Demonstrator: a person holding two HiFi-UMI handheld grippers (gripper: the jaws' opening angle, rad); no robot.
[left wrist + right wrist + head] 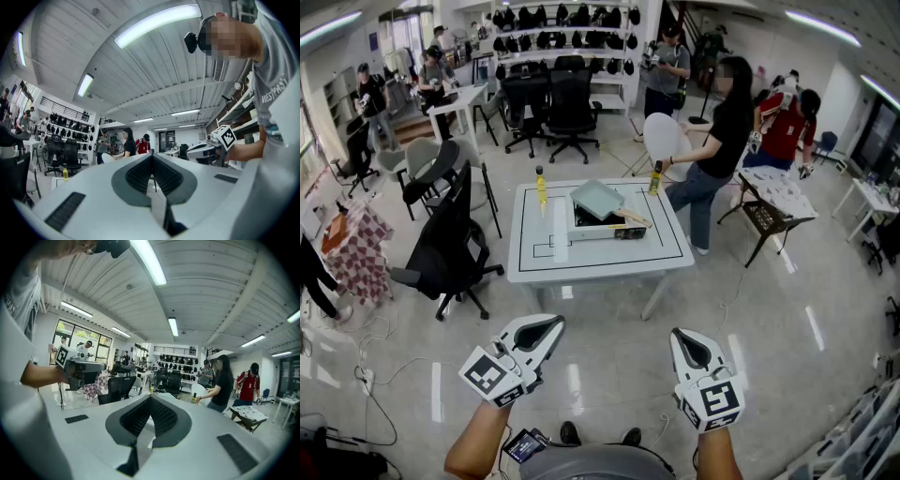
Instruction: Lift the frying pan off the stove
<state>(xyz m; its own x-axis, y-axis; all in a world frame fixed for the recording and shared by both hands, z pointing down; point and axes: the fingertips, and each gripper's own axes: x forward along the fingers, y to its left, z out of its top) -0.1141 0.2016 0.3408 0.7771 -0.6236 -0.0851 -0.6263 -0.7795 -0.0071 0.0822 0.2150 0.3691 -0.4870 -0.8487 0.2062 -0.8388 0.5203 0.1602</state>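
Note:
A square grey-green frying pan (596, 198) with a wooden handle (633, 217) sits on a portable stove (605, 227) on the white table (534, 262) across the room. Both grippers are held low and near me, well short of the table. My left gripper (551, 324) is shut with nothing in it, its pads meeting at the tip (151, 157). My right gripper (682, 336) is likewise shut and empty (150, 398). Each gripper shows in the other's view: the right gripper (206, 151) and the left gripper (82, 369).
Two yellow bottles (540, 187) (656, 176) stand on the table's far side. A person in black (717, 141) leans at its far right corner. A black office chair (445, 248) stands left of the table, a folding table (773, 202) to the right. Tiled floor lies between me and the table.

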